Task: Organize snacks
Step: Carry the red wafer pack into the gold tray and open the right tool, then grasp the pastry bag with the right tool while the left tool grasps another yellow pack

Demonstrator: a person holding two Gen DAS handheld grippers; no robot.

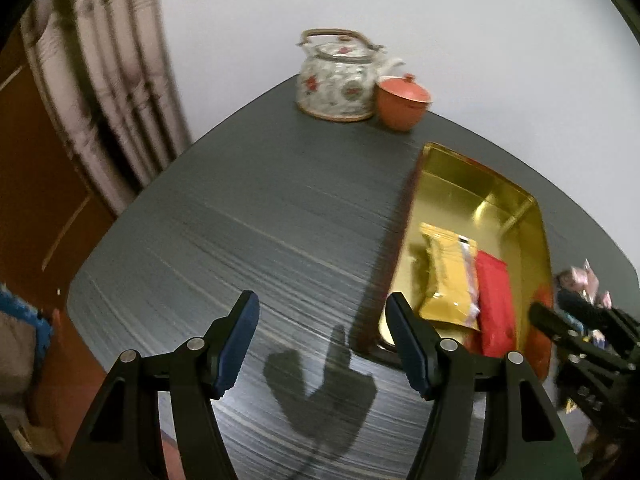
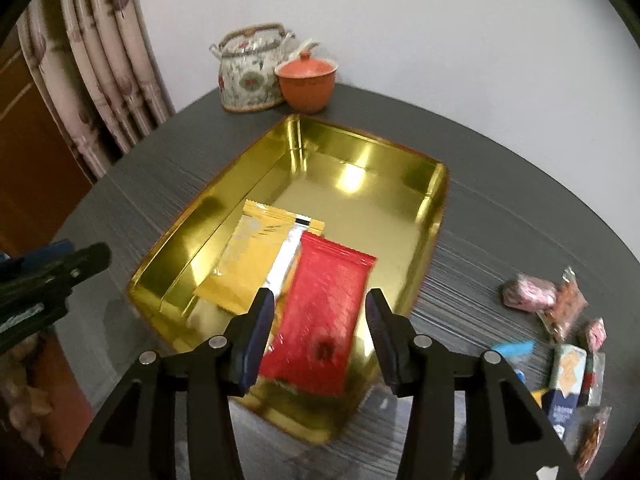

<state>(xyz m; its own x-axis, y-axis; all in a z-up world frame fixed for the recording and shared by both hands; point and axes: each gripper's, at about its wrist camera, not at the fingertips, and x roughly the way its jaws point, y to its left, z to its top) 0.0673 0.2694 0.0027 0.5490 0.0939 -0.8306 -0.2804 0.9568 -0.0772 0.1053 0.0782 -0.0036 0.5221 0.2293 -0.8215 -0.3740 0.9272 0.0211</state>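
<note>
Task looks approx. a third done, judging by counts. The shiny gold rectangular tin tray [image 2: 434,200] sits mid-surface on the dark grey wood-grain surface [image 2: 500,216] and holds 2 packets: a yellow foil snack packet [image 2: 244,256] lying flat, and a red foil snack packet [image 2: 324,312] beside it, overlapping its edge, near the tray's front wall. Far half of tray is bare.

Left to do: a loose pile of small wrapped snacks [image 2: 568,344] (pink, orange, blue, dark wrappers) lies on the surface, outside the tray, to its right.

Right claw [image 2: 320,332] hangs just above the red packet, jaws apart w/ the pads clear of it on both sides – released, gripping nothing. Left claw [image 1: 322,340] is spread wide over bare surface left of the tray, empty too.

View diffs: right wrist cam shows the whole tray interior, the full snack pile, plus the left claw at frame's left edge. Left wrist cam gets only the tray's near portion, a sliver of the pile, the right claw at far right, & its own shadow on the surface. Both show the floral ceramic teapot [image 1: 340,80] and the orange lidded clay cup [image 1: 402,100], touching or nearly so, at the back edge, and a curtain on the left.
</note>
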